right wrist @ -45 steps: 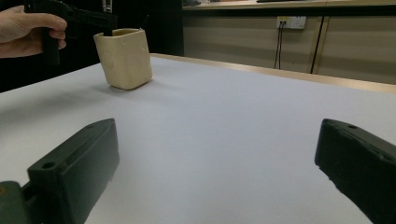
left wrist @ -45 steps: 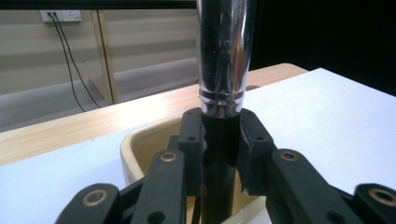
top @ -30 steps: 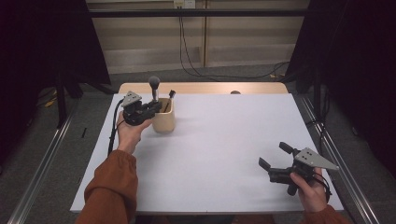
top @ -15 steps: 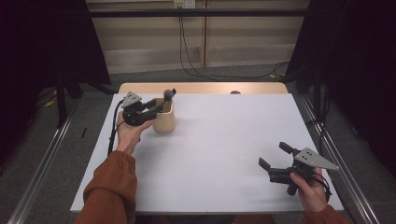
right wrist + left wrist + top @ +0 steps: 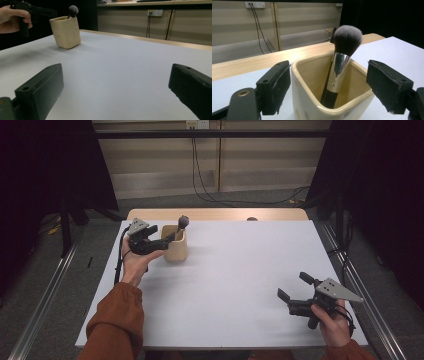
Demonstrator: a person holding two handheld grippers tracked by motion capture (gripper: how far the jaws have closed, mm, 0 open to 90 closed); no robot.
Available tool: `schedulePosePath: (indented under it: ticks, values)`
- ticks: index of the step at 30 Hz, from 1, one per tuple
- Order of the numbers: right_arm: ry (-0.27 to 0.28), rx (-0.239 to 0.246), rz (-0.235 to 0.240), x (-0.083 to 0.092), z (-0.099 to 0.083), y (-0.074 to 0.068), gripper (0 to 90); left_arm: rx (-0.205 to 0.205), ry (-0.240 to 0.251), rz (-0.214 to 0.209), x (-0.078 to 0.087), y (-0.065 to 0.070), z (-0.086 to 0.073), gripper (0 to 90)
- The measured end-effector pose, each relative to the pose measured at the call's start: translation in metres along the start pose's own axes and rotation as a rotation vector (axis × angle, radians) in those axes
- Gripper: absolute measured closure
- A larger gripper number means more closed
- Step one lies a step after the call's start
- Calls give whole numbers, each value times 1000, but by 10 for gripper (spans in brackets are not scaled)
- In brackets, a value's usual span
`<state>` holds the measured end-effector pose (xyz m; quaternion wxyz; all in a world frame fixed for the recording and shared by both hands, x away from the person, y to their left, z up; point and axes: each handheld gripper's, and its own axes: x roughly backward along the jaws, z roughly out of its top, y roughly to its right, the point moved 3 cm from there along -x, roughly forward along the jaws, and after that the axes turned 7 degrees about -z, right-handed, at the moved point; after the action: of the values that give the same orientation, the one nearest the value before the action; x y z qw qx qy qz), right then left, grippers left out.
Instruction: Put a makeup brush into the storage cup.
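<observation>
A cream square cup point(image 5: 176, 248) stands at the far left of the white table point(image 5: 235, 270). A makeup brush point(image 5: 182, 223) with a black handle and silver ferrule leans inside it, bristles up. My left gripper point(image 5: 159, 239) is level with the cup's rim on its left side. Its jaws have just been opening and now stand open. In the left gripper view the pads flank the cup point(image 5: 312, 102) and brush point(image 5: 342, 57) without touching either. My right gripper point(image 5: 292, 287) rests low at the near right, open with nothing between its jaws point(image 5: 116, 90).
A wooden strip point(image 5: 215, 214) runs along the table's far edge. Metal rails point(image 5: 45, 295) flank the table on both sides. Cables point(image 5: 200, 180) trail over the floor behind. From the right gripper view the cup point(image 5: 65, 32) stands far off across bare tabletop.
The brush, held upright above the cup a second ago, has dropped into it and leans right. The left jaws have opened off it. The right gripper has kept still.
</observation>
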<state>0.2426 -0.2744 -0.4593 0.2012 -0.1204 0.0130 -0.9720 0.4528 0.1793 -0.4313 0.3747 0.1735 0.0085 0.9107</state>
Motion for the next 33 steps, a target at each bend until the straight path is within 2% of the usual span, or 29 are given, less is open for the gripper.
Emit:
schedulePosePath:
  ticks: [4, 8, 12, 20, 23, 25, 33]
  values:
    - [-1, -4, 2, -1, -1, 2, 0, 21, -1, 5, 0, -1, 0, 112]
    - [3, -13, 7, -3, 0, 2, 0, 57, 11, -10, 2, -1, 2, 71]
    - [0, -6, 16, -6, 0, 0, 0, 65, 19, -30, 6, 1, 4, 39]
    - [-3, -6, 13, -7, -1, 1, 0, 41, 15, -36, 14, 5, 8, 30]
    - [-3, -6, 8, -6, -1, 2, 0, -5, 7, -48, 18, 8, 9, 29]
    - [-5, -10, 5, -6, -1, 2, 0, -20, 11, -48, 21, 9, 11, 34]
    - [2, -7, -7, -3, 0, 2, 0, 0, 13, -40, 35, 13, 11, 30]
